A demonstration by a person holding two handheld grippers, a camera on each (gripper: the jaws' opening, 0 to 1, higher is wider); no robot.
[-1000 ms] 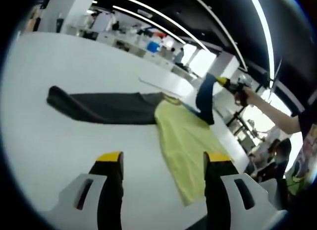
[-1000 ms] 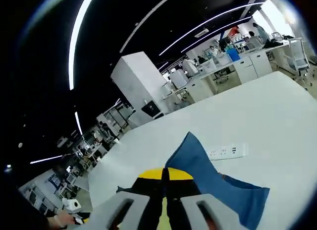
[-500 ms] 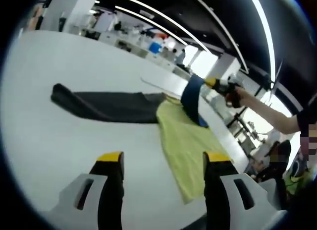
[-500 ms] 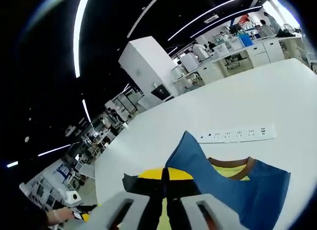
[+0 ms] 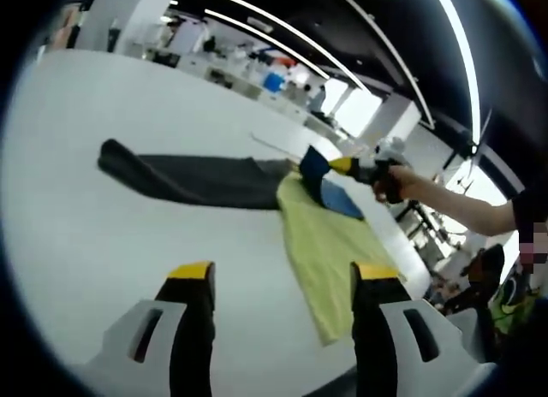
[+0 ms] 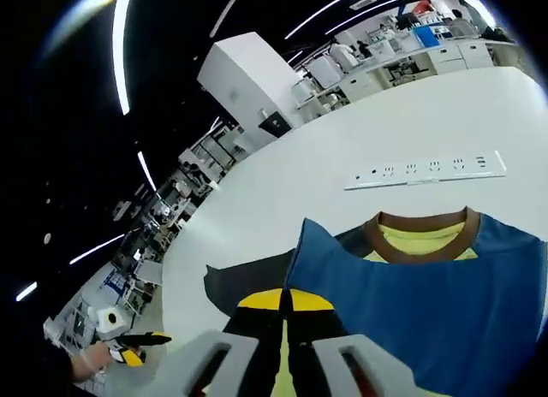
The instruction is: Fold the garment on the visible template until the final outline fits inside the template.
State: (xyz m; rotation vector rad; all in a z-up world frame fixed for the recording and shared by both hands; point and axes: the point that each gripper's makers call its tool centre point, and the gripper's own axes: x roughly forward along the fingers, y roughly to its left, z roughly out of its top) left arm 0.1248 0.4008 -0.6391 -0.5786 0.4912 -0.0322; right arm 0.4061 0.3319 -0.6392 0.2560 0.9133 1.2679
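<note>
The garment lies on the white table [image 5: 103, 269]. Its yellow-green body [image 5: 321, 243] has a blue part [image 5: 336, 198] and a brown-rimmed collar [image 6: 419, 234]. A long dark grey stretch of cloth [image 5: 188, 179] runs off to the left of it. My right gripper [image 6: 287, 299] is shut on an edge of the blue cloth [image 6: 411, 294], holding it low over the yellow body. It shows in the left gripper view too, as the right gripper [image 5: 347, 166] in a person's hand [image 5: 390, 181]. My left gripper [image 5: 282, 273] is open, with nothing in it, on the near side of the garment.
A white power strip [image 6: 428, 170] lies on the table beyond the collar. The table's edge [image 5: 402, 269] runs just right of the yellow body. Benches and lab gear stand far behind. The left gripper [image 6: 137, 339] and a hand show at the lower left of the right gripper view.
The right gripper has carried the blue cloth down and across over the yellow body, from raised to low. The collar and dark cloth have come into the right gripper view. The left gripper stays open.
</note>
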